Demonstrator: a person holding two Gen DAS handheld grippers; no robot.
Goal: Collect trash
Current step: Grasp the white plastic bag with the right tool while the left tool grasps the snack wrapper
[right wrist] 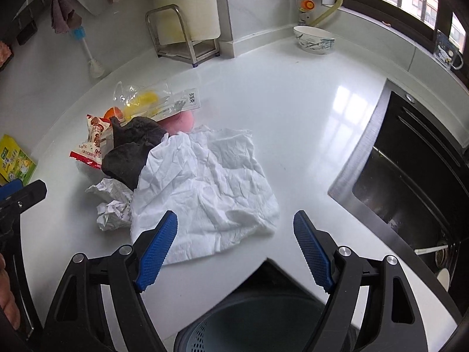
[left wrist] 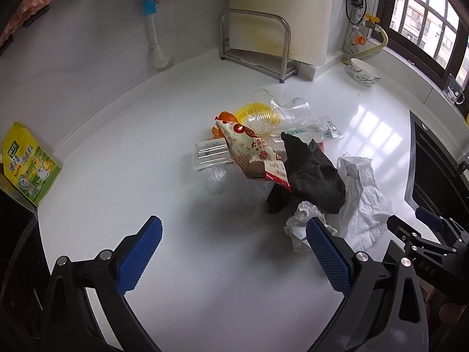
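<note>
right tool (right wrist: 235, 246) spread, empty | white tissue (right wrist: 205, 182) under its left finger | left tool (left wrist: 234, 252) spread, empty

A heap of trash (left wrist: 278, 158) is spread on the white countertop (left wrist: 146, 152); behind it a bowl (left wrist: 365, 72) and metal rack (left wrist: 258, 47) are set.

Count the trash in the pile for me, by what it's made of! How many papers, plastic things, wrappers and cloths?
Paper: 2, the flat white tissue and the crumpled paper ball.
Clear plastic cups: 2.
Yellow plastic lid: 1.
Clear plastic packets and tray: 3.
Snack wrapper: 1.
Dark cloth: 1.
Total: 10 that I can make out.
</note>
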